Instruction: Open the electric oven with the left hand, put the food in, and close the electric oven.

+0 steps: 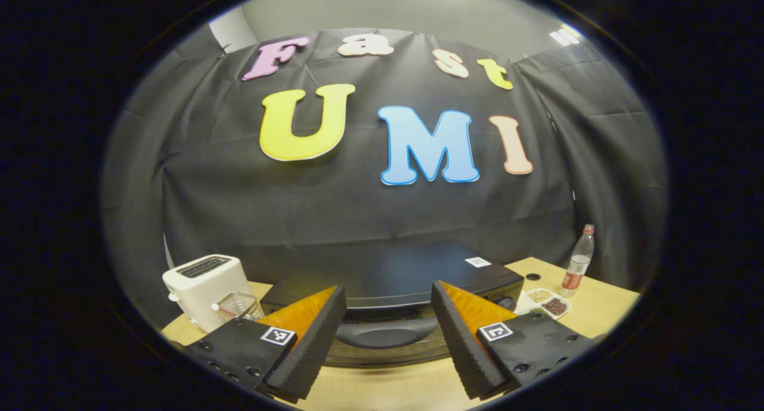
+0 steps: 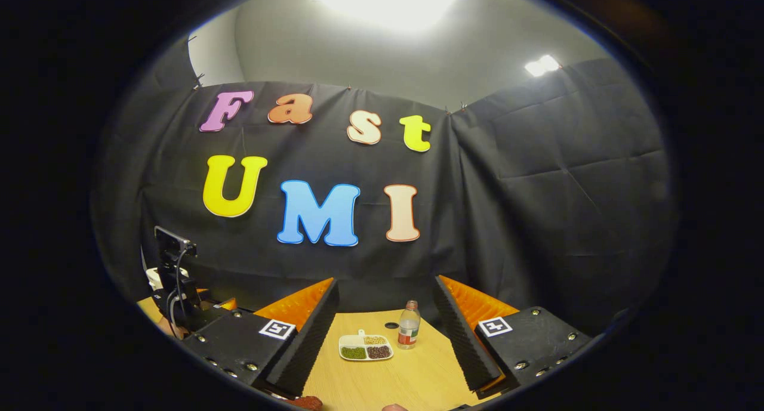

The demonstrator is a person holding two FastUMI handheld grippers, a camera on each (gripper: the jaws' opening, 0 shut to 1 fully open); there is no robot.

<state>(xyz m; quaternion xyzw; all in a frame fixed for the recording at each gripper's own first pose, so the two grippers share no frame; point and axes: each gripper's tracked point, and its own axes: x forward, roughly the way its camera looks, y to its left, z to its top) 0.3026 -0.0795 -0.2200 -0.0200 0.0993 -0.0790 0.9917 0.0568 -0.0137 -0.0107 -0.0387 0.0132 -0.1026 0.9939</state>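
Observation:
The black electric oven [image 1: 406, 274] stands on the wooden table straight ahead in the left gripper view, door shut. Its curved handle [image 1: 385, 334] lies just beyond and between the fingers of my left gripper [image 1: 388, 360], which is open and holds nothing. In the right gripper view my right gripper [image 2: 385, 348] is open above the table with nothing between its fingers. A reddish-brown thing [image 2: 305, 402], cut off at the bottom edge, lies below it; I cannot tell what it is. The other gripper's body with a cable [image 2: 176, 280] shows at the left.
A white toaster [image 1: 206, 287] and a small clear container [image 1: 237, 306] stand left of the oven. To its right are a divided white plate of beans [image 1: 548, 304] [image 2: 365, 346] and a plastic bottle [image 1: 579, 262] [image 2: 409, 332]. Black cloth walls close the back.

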